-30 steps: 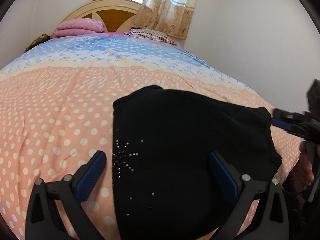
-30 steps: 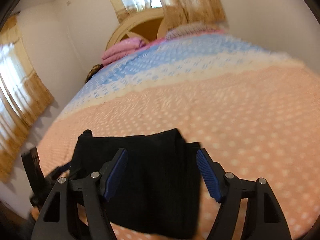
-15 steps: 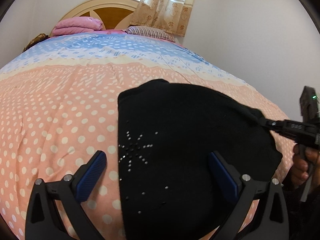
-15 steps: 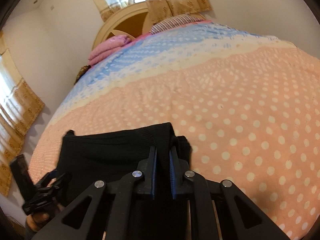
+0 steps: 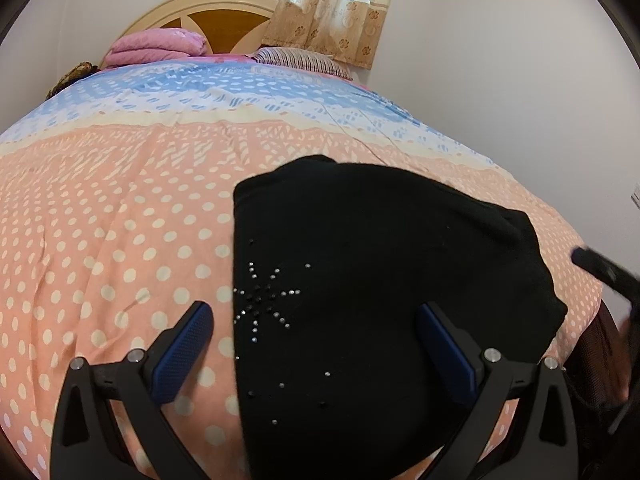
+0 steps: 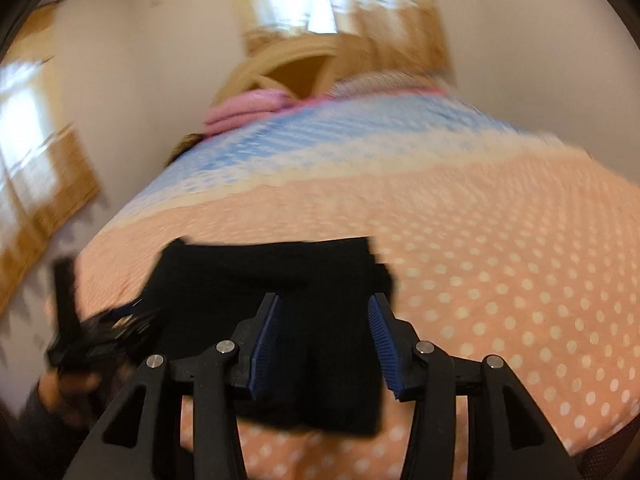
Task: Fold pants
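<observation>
Both grippers stood with nothing between their pads: the left gripper (image 5: 316, 344) spread wide, the right gripper (image 6: 324, 340) half-spread, its jaws just reopened. The black folded pants with a rhinestone star (image 5: 380, 292) lay low and centre in frame on the peach polka-dot bedspread (image 5: 120, 220). Risk, judging by the blurred right view: a fast-moving finger could snag the stacked edge (image 6: 376, 268) and spring the fold open.

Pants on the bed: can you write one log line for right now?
pants: black, folded, flat on dotted bedspread | left gripper: open above pants | right gripper: just opened, nothing pinched
</observation>
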`<state>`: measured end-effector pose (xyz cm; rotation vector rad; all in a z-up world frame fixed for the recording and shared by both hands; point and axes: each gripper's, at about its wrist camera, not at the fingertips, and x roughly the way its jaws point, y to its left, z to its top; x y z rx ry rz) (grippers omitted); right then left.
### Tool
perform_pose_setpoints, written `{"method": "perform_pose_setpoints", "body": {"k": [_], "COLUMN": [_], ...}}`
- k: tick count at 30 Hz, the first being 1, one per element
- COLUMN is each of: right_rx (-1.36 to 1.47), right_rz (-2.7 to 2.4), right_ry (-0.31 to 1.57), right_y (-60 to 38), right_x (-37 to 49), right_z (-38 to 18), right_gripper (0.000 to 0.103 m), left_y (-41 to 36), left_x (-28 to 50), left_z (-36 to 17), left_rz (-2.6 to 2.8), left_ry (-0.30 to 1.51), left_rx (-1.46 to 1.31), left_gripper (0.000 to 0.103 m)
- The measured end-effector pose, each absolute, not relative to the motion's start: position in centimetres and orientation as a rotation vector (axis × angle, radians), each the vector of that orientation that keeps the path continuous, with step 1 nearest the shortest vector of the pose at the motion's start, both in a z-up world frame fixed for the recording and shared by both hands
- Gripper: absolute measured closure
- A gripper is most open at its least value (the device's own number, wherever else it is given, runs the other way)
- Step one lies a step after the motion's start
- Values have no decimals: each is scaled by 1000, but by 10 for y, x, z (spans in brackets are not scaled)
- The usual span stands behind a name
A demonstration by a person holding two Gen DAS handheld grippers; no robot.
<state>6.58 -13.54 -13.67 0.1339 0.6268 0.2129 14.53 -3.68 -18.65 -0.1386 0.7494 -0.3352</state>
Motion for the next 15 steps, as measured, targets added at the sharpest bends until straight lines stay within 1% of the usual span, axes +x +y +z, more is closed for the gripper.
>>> {"method": "perform_pose_setpoints", "body": {"k": [4, 6, 8, 11, 15], "right_rx": [42, 58, 91, 164, 168], "right_rz": [274, 256, 282, 311, 329], "right_ry": [734, 812, 785, 806, 824], "right_y": [-113, -117, -124, -134, -137], "right_x": [64, 71, 71, 75, 74], "right_z": [-165, -186, -189, -188, -184], "right_gripper": [55, 55, 55, 55, 55], "left_y": [-41, -44, -46, -44, -37], "left_x": [141, 140, 141, 143, 138], "left_z": [-182, -181, -184, -186, -174], "left_rz": [-350, -350, -354, -358, -335], "left_ry": [738, 738, 747, 766, 732], "left_rx": [-107, -80, -68, -87, -66], "left_gripper": [0, 0, 0, 0, 0]}}
